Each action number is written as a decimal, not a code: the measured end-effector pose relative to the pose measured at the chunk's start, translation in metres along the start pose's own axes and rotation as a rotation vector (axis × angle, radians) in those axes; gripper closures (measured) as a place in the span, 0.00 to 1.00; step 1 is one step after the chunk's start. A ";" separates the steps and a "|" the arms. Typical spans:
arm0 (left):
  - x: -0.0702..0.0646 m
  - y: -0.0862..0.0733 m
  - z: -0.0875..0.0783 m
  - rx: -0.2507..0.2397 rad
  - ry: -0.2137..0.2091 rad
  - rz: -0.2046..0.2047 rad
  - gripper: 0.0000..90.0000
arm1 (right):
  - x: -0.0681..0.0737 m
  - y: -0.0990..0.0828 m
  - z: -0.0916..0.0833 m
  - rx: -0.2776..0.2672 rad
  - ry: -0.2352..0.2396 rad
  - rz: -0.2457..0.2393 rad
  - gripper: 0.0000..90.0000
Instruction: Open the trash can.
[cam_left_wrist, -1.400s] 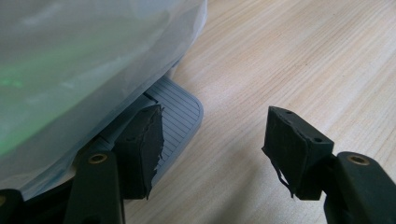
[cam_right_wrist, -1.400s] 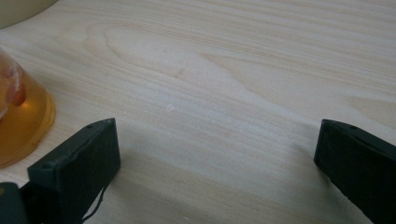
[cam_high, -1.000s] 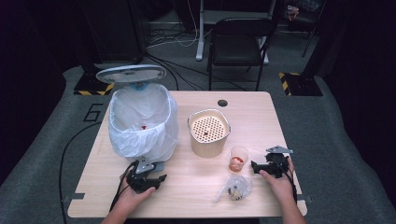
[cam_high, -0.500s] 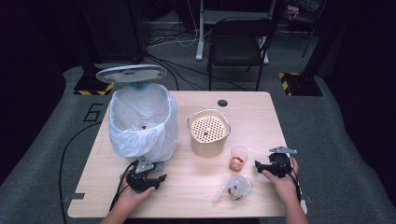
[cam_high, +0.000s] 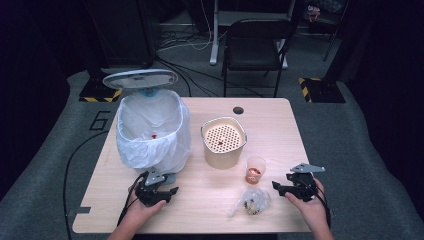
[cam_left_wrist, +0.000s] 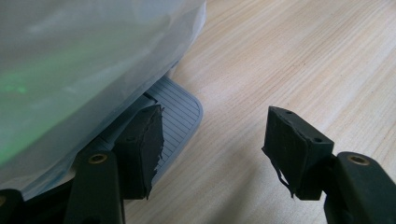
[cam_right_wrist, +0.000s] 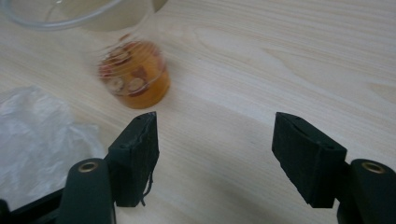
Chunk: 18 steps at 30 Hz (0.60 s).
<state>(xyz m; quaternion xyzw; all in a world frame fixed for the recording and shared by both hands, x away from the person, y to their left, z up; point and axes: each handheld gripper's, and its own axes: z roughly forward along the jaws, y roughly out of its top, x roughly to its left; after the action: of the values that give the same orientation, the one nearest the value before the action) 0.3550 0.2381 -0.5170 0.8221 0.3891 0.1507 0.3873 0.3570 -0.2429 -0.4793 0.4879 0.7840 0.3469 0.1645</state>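
Cup (cam_high: 255, 170) of orange liquid stands on the table (cam_high: 280, 130), between the perforated beige container (cam_high: 223, 142) and the crumpled bag (cam_high: 251, 201); right gripper (cam_high: 281, 188) lies near it, jaws released, and left gripper (cam_high: 161, 191) rests released beside the lined bin (cam_high: 152, 131)

We see two black tongs: the left tongs (cam_high: 153, 189) and the right tongs (cam_high: 295, 185), each topped by a grey three-cornered plate and trailing a black cable. Their blocky black pads (cam_right_wrist: 139, 156) look frayed at the edges, with brass-coloured screws beneath. Our forearms are bare
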 end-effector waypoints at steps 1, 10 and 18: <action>0.000 0.000 0.000 0.002 -0.001 0.002 0.42 | 0.000 0.000 0.000 0.000 0.000 0.000 0.34; -0.001 0.000 0.001 -0.008 0.003 0.000 0.42 | 0.021 0.000 -0.012 0.000 0.055 -0.039 0.22; -0.001 0.000 0.001 -0.008 0.002 0.000 0.41 | 0.039 0.002 -0.022 -0.056 0.099 -0.003 0.14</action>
<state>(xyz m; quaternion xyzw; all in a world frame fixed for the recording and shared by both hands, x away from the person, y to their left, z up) 0.3548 0.2373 -0.5177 0.8204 0.3887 0.1534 0.3902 0.3269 -0.2161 -0.4588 0.4643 0.7817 0.3923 0.1396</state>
